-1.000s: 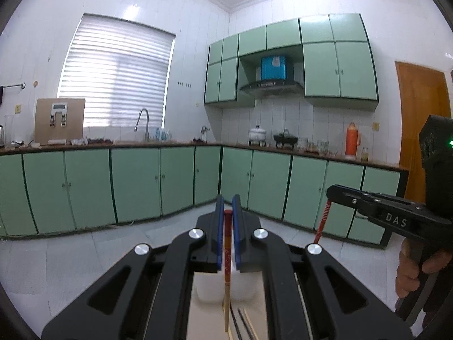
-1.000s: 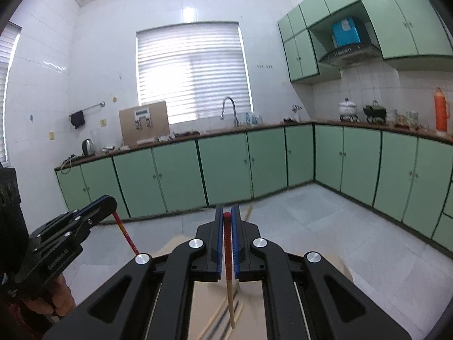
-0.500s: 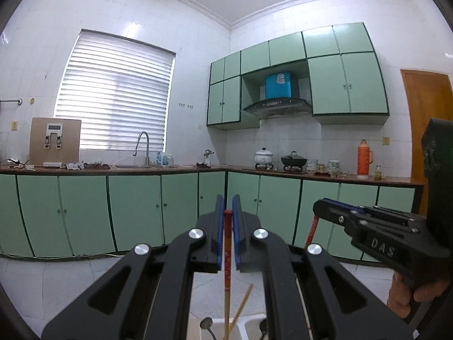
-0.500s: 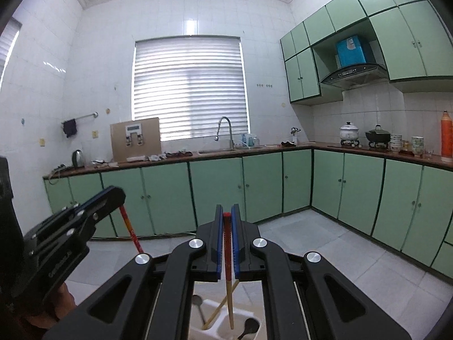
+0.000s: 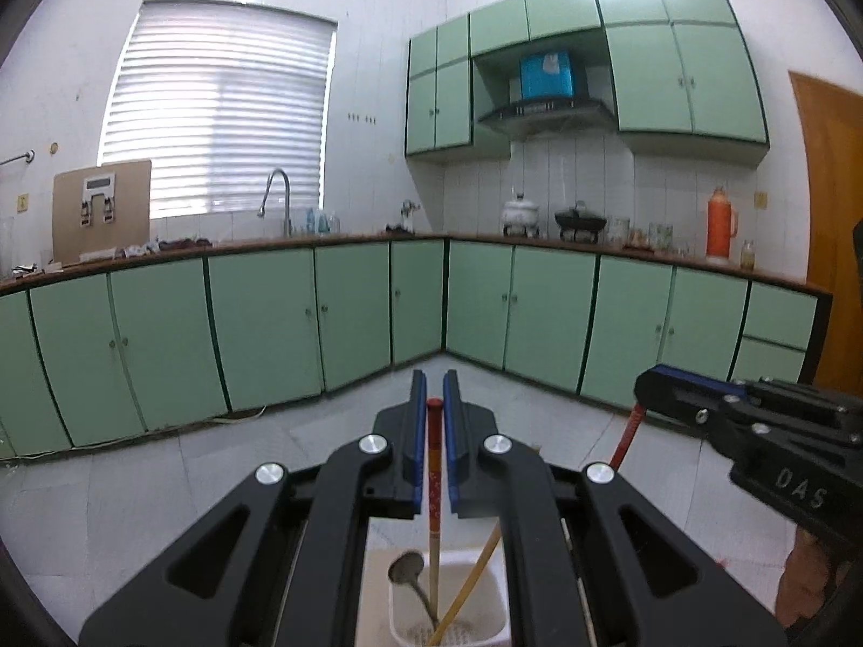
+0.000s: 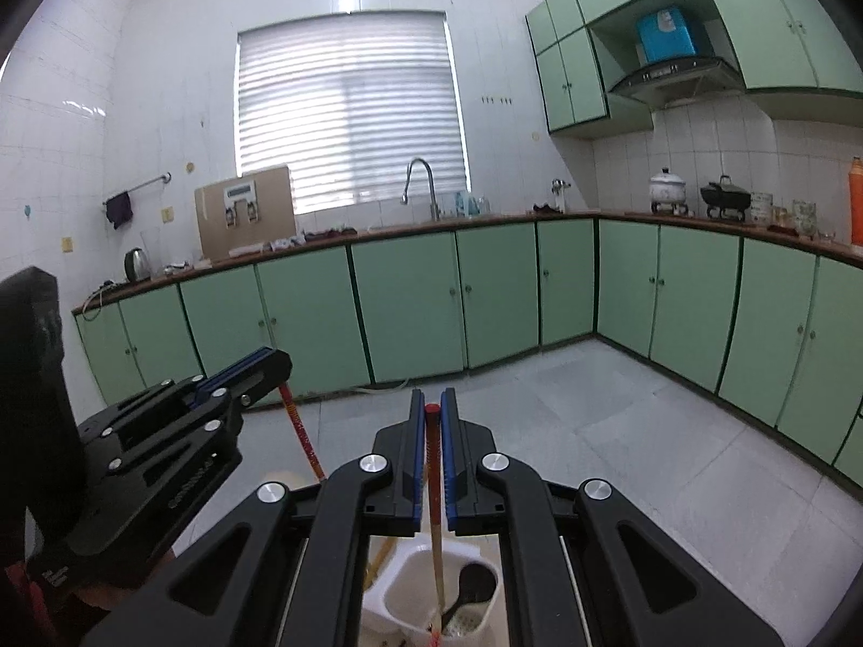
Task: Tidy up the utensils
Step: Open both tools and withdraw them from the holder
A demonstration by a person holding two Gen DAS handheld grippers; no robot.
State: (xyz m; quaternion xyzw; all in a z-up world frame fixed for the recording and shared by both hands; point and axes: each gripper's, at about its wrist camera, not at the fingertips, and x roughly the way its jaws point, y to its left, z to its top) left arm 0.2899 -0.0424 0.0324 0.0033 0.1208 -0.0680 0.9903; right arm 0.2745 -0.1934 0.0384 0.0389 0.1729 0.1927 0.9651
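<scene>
Holding one upright chopstick (image 5: 433, 463) in each clamped gripper (image 5: 433, 415), you have the white holder (image 5: 488, 612) directly below both tips.

Each tool was matte black, its two broad linkage arms pierced by long triangular cutouts and pinned with round silver screw heads. Blue pads lined the inner faces of the fingers on the left tool (image 5: 435, 445) and the right tool (image 6: 432, 445). The right tool's side bore pale raised letters, "DAS". The left tool's side carried faint embossed lettering, too small to read.
</scene>
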